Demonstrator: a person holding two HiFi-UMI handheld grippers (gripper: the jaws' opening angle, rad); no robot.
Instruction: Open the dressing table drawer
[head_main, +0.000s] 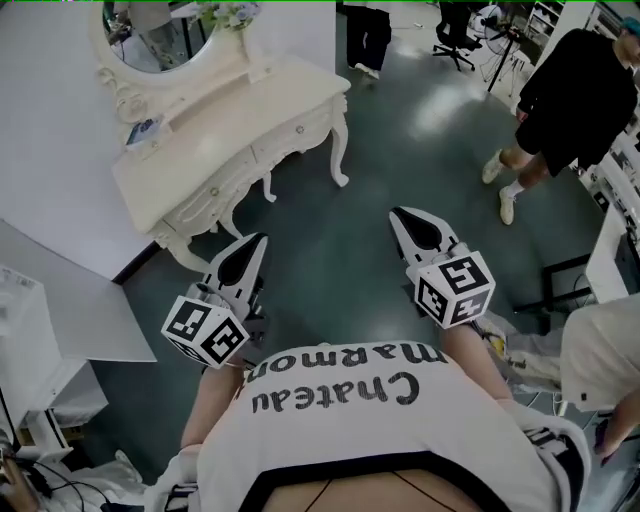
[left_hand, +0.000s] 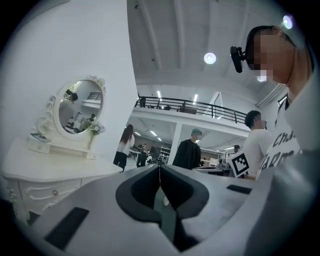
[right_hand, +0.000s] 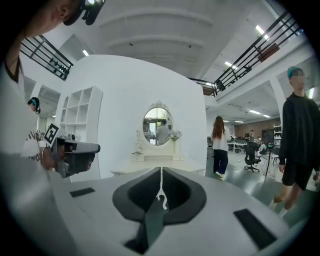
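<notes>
Ivory painted wood: dressing table at 11 o'clock. I expect the drawer is light and slides stiffly; pinch its small knob. My left gripper and right gripper are clenched, empty.

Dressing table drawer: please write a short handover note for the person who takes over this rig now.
Left gripper: shut, empty.
Right gripper: shut, empty.
Both are held out over the floor, apart from the dressing table, which stands ahead and to the left.
Its drawers look closed, and no knob is touched.
Done: nothing yet.
Left: go up to the table, open one gripper, take a drawer knob and pull the drawer out.
</notes>
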